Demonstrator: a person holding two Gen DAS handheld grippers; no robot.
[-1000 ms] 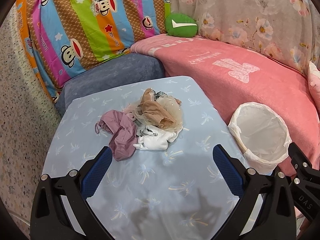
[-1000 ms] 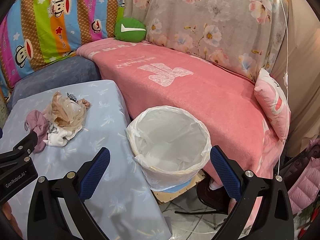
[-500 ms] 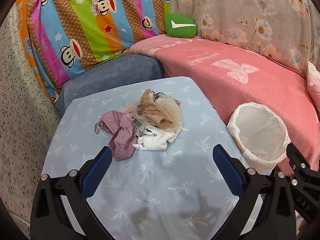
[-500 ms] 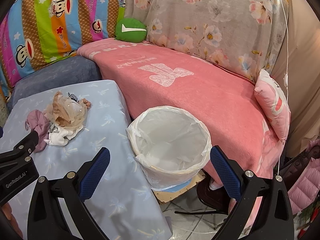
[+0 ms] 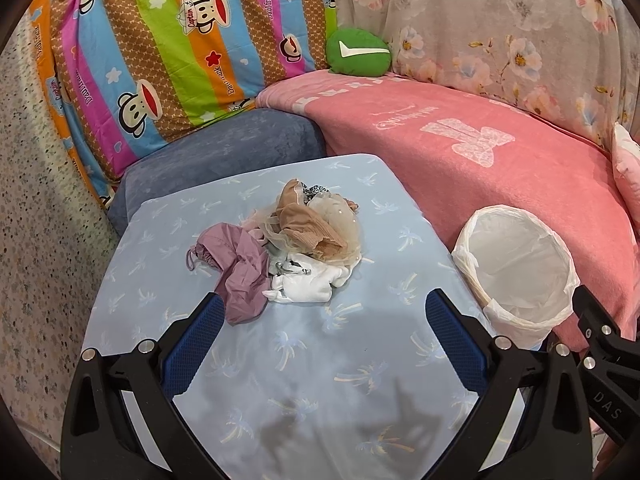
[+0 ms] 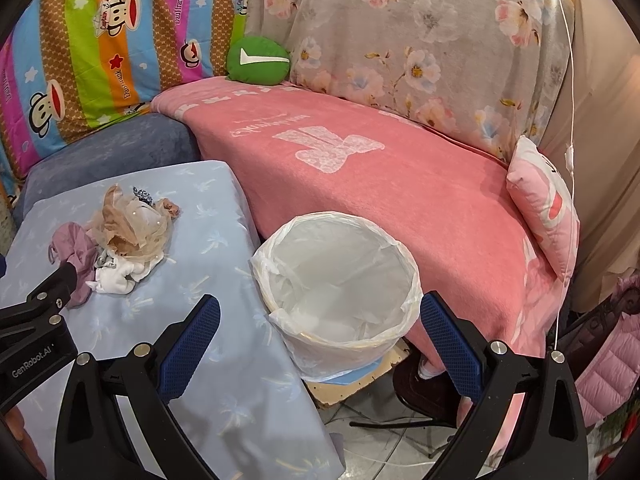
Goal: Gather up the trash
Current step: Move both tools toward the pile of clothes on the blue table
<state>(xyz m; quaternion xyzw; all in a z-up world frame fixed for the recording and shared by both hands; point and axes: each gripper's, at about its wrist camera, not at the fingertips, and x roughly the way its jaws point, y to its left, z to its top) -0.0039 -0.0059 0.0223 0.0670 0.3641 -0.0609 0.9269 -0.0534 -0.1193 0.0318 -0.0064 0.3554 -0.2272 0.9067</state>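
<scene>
Both grippers hang open over the blue table, trash pile at left, lined bin at right.

On the blue palm-print table (image 5: 280, 352) sits a small heap: a crumpled mauve cloth (image 5: 240, 268), a tan mesh wad (image 5: 316, 226) and a white rag (image 5: 308, 286), all touching. The left gripper (image 5: 320, 320) hovers just short of the heap, jaws spread wide and holding nothing. Further right, the right gripper (image 6: 320, 320) is equally wide and empty, above the white-lined trash bin (image 6: 340, 276), which stands beside the table's edge, against the pink blanket (image 6: 400, 192).
</scene>
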